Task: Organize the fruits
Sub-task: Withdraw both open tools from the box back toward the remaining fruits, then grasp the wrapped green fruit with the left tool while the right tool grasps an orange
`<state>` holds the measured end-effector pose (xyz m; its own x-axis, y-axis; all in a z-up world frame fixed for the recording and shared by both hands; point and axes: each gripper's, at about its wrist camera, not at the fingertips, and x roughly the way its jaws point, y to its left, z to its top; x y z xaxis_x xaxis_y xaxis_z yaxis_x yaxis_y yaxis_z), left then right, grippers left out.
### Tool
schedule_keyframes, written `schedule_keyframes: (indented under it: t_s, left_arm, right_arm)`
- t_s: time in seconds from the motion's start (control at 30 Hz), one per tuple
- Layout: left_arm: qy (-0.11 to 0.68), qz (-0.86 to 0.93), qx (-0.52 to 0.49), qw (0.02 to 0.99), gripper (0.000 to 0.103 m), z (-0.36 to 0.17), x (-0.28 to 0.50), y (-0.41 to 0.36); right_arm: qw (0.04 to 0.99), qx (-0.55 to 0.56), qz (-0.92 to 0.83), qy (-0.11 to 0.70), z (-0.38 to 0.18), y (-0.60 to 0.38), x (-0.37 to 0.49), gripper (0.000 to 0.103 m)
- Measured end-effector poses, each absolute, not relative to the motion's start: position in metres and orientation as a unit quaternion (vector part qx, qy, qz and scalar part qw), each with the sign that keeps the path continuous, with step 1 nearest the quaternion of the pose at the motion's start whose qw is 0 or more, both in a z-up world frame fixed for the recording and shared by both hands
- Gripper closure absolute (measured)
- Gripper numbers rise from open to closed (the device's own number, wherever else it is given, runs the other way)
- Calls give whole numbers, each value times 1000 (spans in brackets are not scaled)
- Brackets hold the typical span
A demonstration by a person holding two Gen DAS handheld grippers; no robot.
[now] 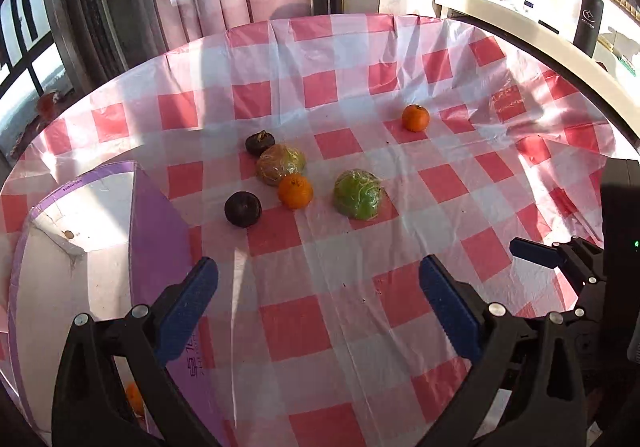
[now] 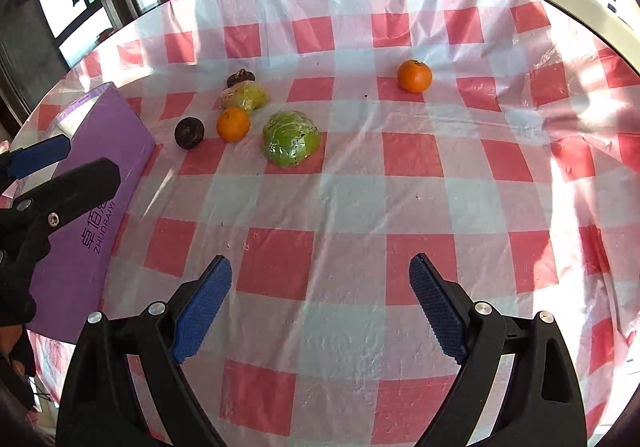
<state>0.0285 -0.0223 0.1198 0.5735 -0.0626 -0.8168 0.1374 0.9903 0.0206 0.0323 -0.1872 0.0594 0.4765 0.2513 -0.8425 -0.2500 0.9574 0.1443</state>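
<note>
Fruits lie on the desk under a red-and-white checked plastic cloth [image 2: 320,187]: in the right wrist view a cluster sits at about 10 o'clock from centre. Cluster members: a green round fruit in clear wrap [image 2: 291,139], a small orange tangerine [image 2: 233,123] just beside it at its 9 o'clock, a yellowish-brown wrapped fruit [image 2: 244,95] touching the tangerine at its 12 o'clock, a dark purple round fruit [image 2: 189,132] near the tangerine's 9 o'clock, and a second dark fruit with a dry calyx [image 2: 241,78] at the far end. A lone orange tangerine [image 2: 415,75] sits well apart at 1 o'clock. An open purple cardboard box [image 1: 156,231] stands at 9 o'clock; one orange fruit [image 1: 134,399] shows inside it. Left gripper [image 1: 318,307]: blue-padded fingers spread wide, nothing between them, above the cloth beside the box. Right gripper [image 2: 320,305]: fingers likewise released and empty above bare cloth.
</note>
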Motion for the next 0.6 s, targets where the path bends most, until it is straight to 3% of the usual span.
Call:
schedule_keyframes:
  t_s: [0.23,0.6]
  left_arm:
    - [539,5,-60,840,2,43,99,-59]
    - [541,104,-80,830,4,11,163,-71]
  right_arm:
    - [849,-13,124,514,22,-241,67,16]
    - [863,-49,143,482,1,-256,98,15]
